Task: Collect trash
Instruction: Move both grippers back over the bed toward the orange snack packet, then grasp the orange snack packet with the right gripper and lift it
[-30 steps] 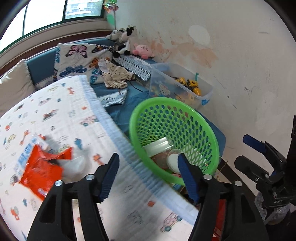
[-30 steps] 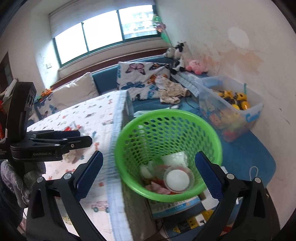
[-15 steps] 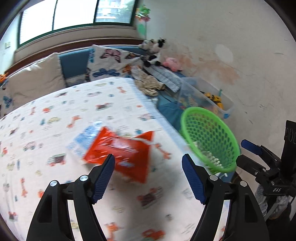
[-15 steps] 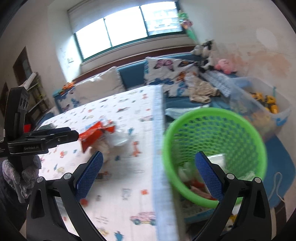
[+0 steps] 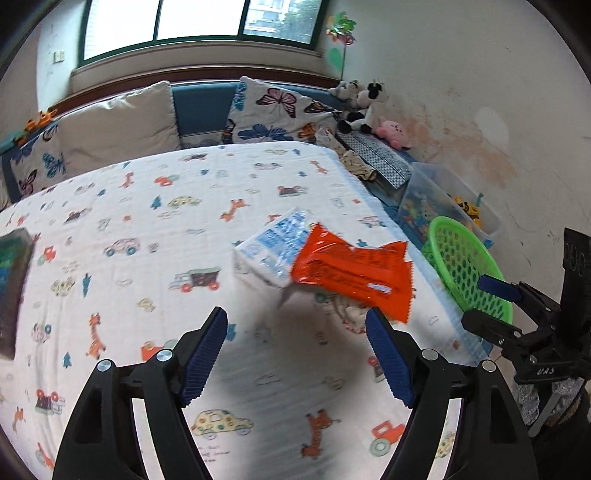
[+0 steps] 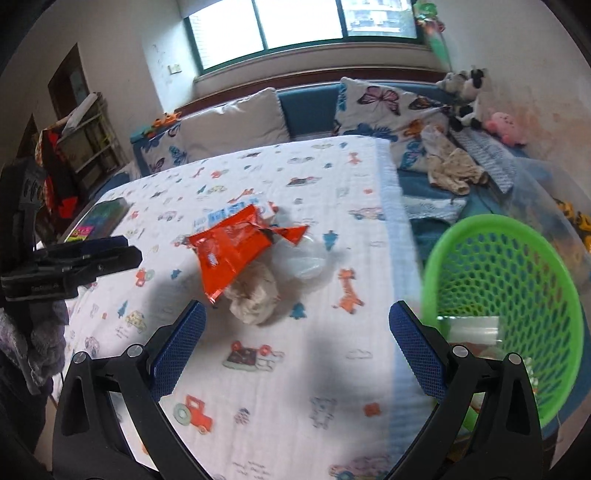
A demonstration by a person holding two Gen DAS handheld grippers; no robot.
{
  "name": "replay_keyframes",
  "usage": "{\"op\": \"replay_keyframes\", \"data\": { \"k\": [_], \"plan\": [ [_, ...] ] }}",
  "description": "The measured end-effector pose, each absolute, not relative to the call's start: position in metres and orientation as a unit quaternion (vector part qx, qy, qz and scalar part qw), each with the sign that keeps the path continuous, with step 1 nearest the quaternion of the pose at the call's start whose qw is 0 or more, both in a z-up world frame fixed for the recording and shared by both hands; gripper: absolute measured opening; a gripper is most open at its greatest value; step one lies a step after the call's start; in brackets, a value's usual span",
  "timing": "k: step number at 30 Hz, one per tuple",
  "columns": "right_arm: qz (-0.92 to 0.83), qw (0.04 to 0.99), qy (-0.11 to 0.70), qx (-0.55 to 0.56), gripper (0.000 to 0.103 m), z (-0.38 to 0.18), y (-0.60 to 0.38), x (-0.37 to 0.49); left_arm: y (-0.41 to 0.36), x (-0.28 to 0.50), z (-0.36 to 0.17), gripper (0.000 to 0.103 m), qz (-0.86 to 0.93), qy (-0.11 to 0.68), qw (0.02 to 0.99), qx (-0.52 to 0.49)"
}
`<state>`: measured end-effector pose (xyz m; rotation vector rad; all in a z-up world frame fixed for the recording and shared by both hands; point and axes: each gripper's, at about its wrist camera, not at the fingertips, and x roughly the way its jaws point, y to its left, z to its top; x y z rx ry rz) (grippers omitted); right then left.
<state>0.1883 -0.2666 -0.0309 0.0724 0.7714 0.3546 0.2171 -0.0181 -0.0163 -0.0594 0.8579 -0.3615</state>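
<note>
Left gripper (image 5: pixel 295 354) and right gripper (image 6: pixel 295 345) — jaws released, nothing between them. Orange wrapper (image 5: pixel 351 273) lies atop a blue-white packet (image 5: pixel 271 249) on the printed surface (image 5: pixel 129 221), near the green basket (image 6: pixel 509 295).

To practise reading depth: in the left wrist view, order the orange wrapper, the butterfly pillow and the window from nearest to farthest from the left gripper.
From the left gripper:
1. Orange wrapper, on the bedspread just ahead, slightly right.
2. Butterfly pillow, against the blue backrest beyond the bedspread.
3. Window, highest, above the backrest.
</note>
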Motion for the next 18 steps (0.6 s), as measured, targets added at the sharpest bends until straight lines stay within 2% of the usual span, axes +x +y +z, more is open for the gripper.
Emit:
{"op": "replay_keyframes", "data": {
  "k": [5, 11, 18],
  "plan": [
    [0.194, 0.903, 0.384, 0.007, 0.098, -0.024, -0.243, 0.205, -0.003, 0.214, -0.023, 0.075, -0.165, 0.420, 0.892, -0.040],
    [0.227, 0.889, 0.386, -0.093, 0.098, -0.012, -0.207, 0.224, 0.010, 0.213, -0.027, 0.075, -0.161, 0.422, 0.891, -0.051],
    [0.269, 0.853, 0.424, -0.139, 0.098, -0.019, -0.188, 0.256, 0.022, 0.215, -0.032, 0.075, -0.158, 0.428, 0.888, -0.066]
  ]
}}
